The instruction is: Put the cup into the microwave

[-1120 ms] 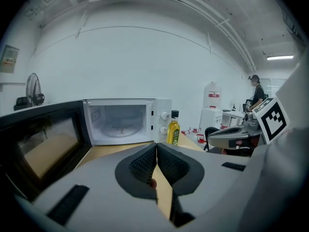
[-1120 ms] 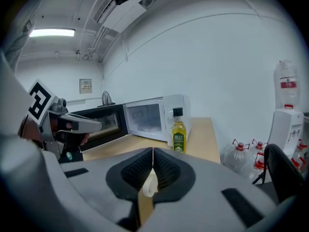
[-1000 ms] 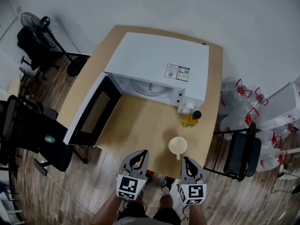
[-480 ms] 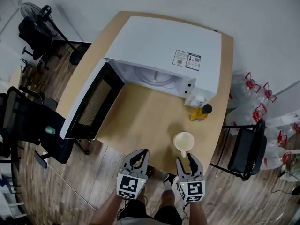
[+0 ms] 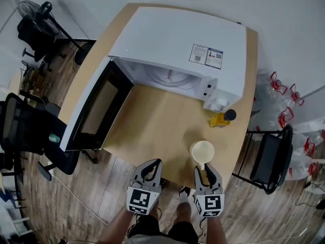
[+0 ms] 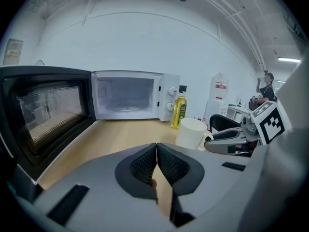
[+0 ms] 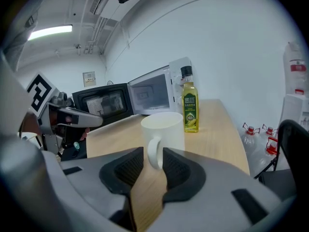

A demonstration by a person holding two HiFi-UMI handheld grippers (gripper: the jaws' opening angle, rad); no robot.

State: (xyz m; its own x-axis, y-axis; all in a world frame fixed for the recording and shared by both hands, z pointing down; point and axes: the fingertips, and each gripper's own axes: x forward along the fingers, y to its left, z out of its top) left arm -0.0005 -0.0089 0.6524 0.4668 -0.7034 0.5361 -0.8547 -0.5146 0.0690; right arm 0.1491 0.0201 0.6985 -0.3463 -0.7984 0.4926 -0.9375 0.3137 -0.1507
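A cream cup stands near the table's front right, its handle pointing toward me. My right gripper is just behind it. In the right gripper view the handle sits between the pads of the right gripper. Its jaws have just been closing, and a sliver of gap still shows beside the handle. My left gripper hovers at the front edge, shut with nothing in it, its pads meeting. The white microwave stands at the back with its door swung open and an empty cavity.
A yellow oil bottle stands by the microwave's control side, just beyond the cup. A black chair is at the table's right, another chair at its left under the open door. Water jugs sit on the floor.
Both grippers have sunk toward the table. The right one has opened from shut and slid forward until its fingers flank the cup's handle.
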